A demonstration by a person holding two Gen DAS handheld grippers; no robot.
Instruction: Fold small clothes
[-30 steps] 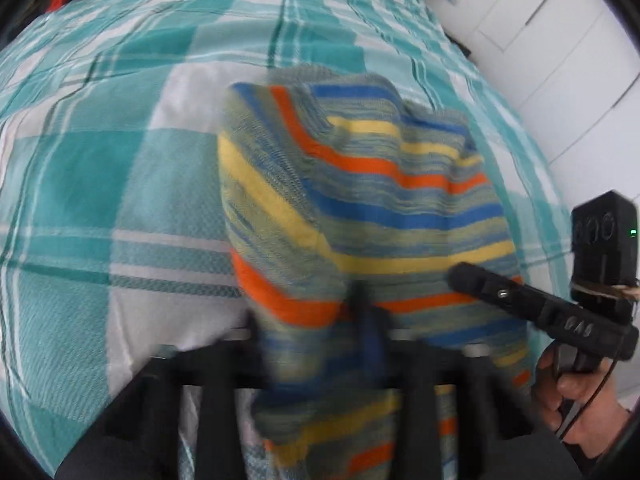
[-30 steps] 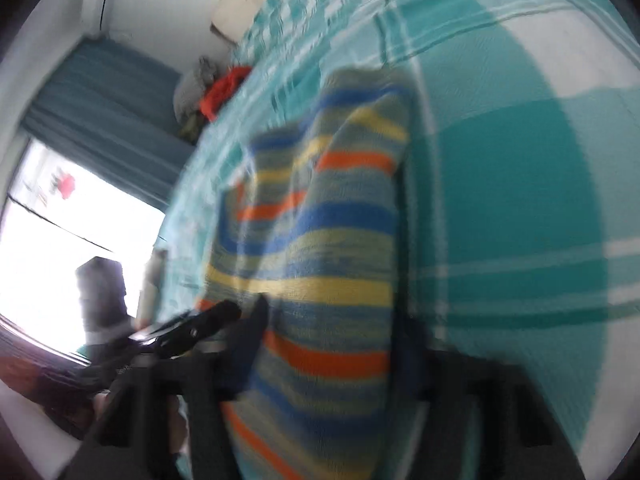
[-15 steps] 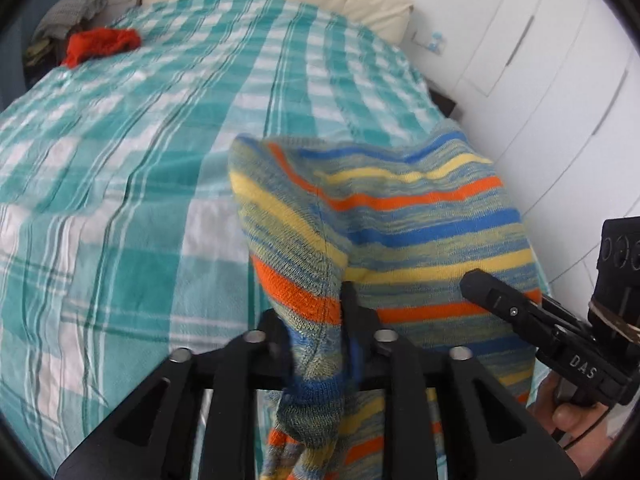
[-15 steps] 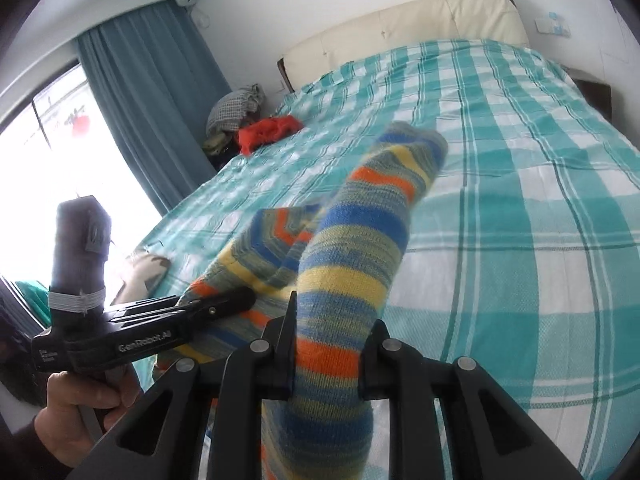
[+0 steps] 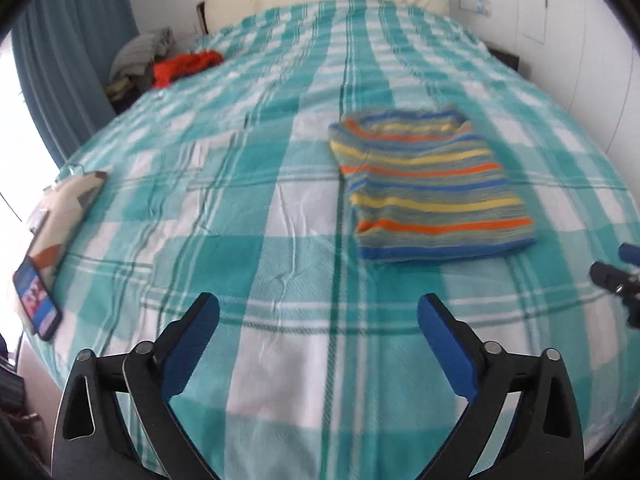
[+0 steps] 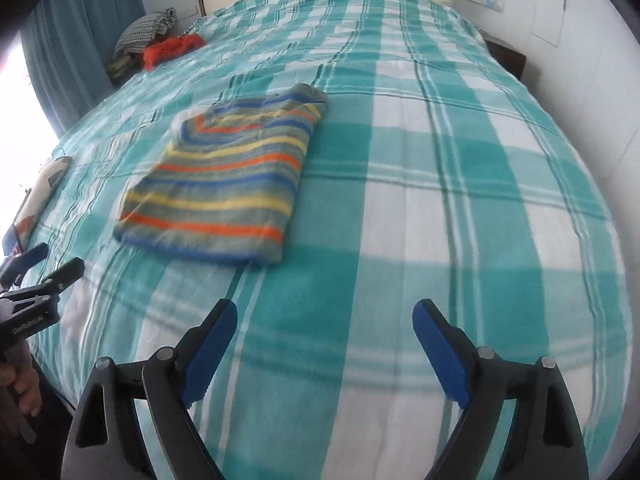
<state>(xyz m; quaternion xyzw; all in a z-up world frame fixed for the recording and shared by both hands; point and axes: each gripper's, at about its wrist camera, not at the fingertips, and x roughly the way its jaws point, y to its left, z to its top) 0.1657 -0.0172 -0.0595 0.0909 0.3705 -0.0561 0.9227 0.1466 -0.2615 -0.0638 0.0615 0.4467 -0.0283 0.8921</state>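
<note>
Two grippers, each with two blue-padded fingers spread wide, holding nothing — left gripper (image 5: pixel 318 310), right gripper (image 6: pixel 325 314), both above the teal checked bedspread (image 5: pixel 256 240). One folded striped sweater (image 5: pixel 430 188) flat mid-bed, well apart from both. One phone (image 5: pixel 37 299) at the left edge; one red garment (image 5: pixel 186 65) far off.

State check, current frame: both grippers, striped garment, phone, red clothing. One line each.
left gripper: jaws open, holding nothing
right gripper: jaws open, holding nothing
striped garment: folded, flat on the plaid bedspread, touched by neither gripper
phone: screen lit, lying at the bed's left edge
red clothing: crumpled, unfolded, near the far left corner
</note>
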